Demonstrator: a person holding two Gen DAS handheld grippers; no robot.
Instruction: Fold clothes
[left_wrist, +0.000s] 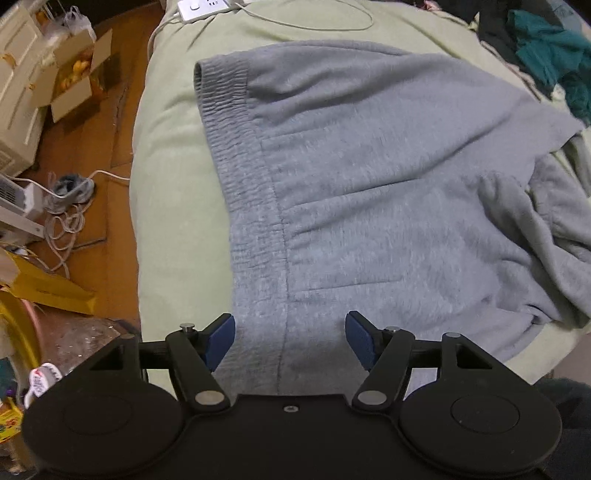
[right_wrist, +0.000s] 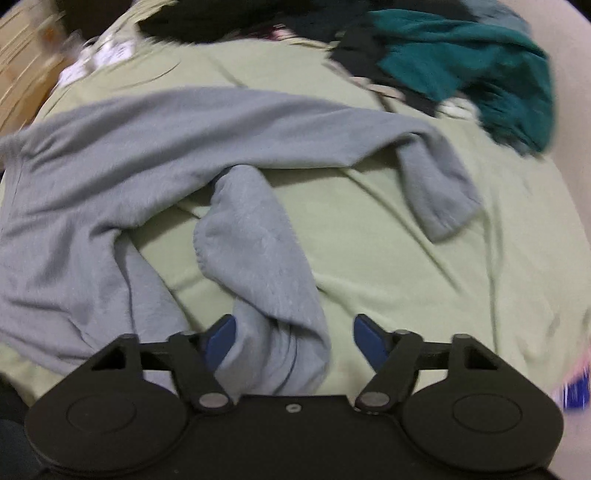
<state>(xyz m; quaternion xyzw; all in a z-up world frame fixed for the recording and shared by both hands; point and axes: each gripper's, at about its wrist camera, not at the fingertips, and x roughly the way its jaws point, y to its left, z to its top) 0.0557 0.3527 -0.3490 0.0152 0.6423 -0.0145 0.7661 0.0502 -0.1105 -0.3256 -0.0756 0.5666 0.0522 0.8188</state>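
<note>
Grey fleece sweatpants (left_wrist: 369, 192) spread on pale green bed sheet (left_wrist: 173, 192), waistband flat, legs crumpled and twisted: no fold made yet. Left tongs (left_wrist: 290, 341) open above waistband. Right tongs (right_wrist: 293, 343) open astride leg cuff, not clamped.

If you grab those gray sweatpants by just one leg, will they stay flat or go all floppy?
Probably floppy: the gray sweatpants already lie in soft wrinkles and their legs are bent and twisted on the green bedspread. The rest would likely dangle and drag behind. The fuzzy-looking fabric should not be slippery, so the right gripper, open around one leg, should hold it.
</note>
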